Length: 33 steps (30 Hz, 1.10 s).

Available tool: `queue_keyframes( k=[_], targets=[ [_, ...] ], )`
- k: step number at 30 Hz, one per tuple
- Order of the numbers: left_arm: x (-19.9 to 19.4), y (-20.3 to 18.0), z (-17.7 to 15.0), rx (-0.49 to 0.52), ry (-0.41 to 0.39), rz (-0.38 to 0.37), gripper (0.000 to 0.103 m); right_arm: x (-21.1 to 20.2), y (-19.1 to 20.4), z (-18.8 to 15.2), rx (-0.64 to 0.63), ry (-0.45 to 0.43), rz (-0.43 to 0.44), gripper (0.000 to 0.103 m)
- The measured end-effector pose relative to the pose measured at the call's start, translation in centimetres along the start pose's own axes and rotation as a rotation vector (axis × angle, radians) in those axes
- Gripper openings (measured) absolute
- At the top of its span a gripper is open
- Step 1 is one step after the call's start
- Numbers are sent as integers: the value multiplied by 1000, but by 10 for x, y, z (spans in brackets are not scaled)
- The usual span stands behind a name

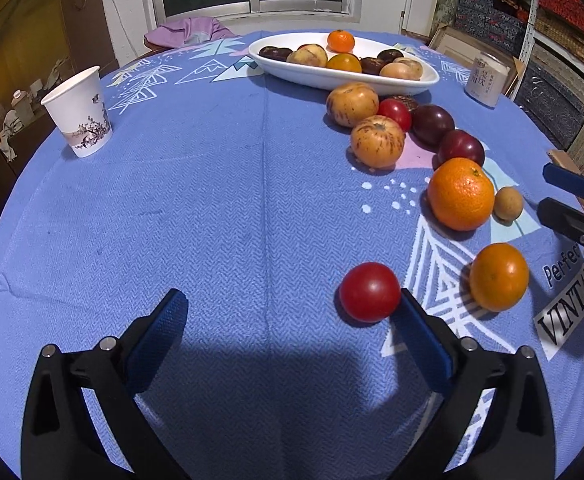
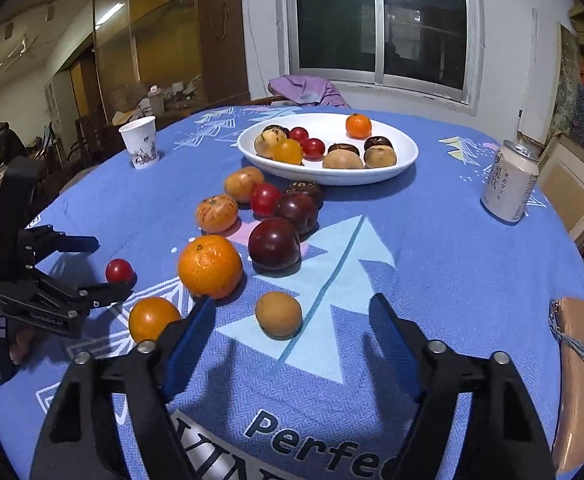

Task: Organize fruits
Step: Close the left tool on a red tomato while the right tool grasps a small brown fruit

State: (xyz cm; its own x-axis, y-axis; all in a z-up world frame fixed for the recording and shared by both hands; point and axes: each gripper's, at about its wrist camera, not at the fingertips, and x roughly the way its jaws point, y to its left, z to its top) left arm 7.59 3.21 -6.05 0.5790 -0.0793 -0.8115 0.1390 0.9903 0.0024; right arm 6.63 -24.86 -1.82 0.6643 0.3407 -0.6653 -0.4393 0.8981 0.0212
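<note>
A white oval plate [image 1: 412, 82] [image 2: 406, 160] at the far side of the table holds several fruits. Loose fruits lie in a row on the blue cloth: a small red tomato [image 1: 370, 292] [image 2: 119, 270], a big orange [image 1: 460, 194] [image 2: 209, 266], a smaller orange [image 1: 498, 277] [image 2: 153, 319], a small brown fruit [image 1: 508, 204] [image 2: 278, 314], dark plums [image 2: 274, 244]. My left gripper [image 1: 292, 310] [image 2: 103, 266] is open; its right fingertip is just beside the tomato. My right gripper [image 2: 292, 312] [image 1: 552, 192] is open, with the brown fruit between its fingertips.
A paper cup [image 1: 79, 112] [image 2: 140, 142] stands at the left. A drink can [image 1: 486, 80] [image 2: 510, 182] stands at the right. A purple cloth [image 2: 308, 88] lies at the far edge under the window. A tan object [image 2: 582, 380] lies at the table's right edge.
</note>
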Motion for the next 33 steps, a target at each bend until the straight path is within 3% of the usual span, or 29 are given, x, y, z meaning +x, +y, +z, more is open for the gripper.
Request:
queue_keyframes(
  k=[3,11,12,13,15,20,24,33],
  targets=[
    [0,0,0,0,-1,1,99,5,5,-1,-19,23,-14,59],
    [-14,-16,-2,81,-77,-12,99,14,20,-3,-87,69,-26,57],
    [-15,-19,-2,94,-79,-16,94,14,19,-3,-84,72,-27,57],
    [-15,-21,-2,103,-78,-22,80,15,19,-3,-81,77,-28,57],
    [-11,-23,-1,110,-56,-47,68,18,20,-3,-81,89,-31,57],
    [-9,-21,-2,99,-53,-58,66,26,22,-1,-80,119,-32,56],
    [-12,-24,-3,108,-58,-102,45,28,19,-1,-60,130,-20,50],
    [-12,-27,-4,122,-57,-117,44,32,21,0,-46,152,10,46]
  ],
)
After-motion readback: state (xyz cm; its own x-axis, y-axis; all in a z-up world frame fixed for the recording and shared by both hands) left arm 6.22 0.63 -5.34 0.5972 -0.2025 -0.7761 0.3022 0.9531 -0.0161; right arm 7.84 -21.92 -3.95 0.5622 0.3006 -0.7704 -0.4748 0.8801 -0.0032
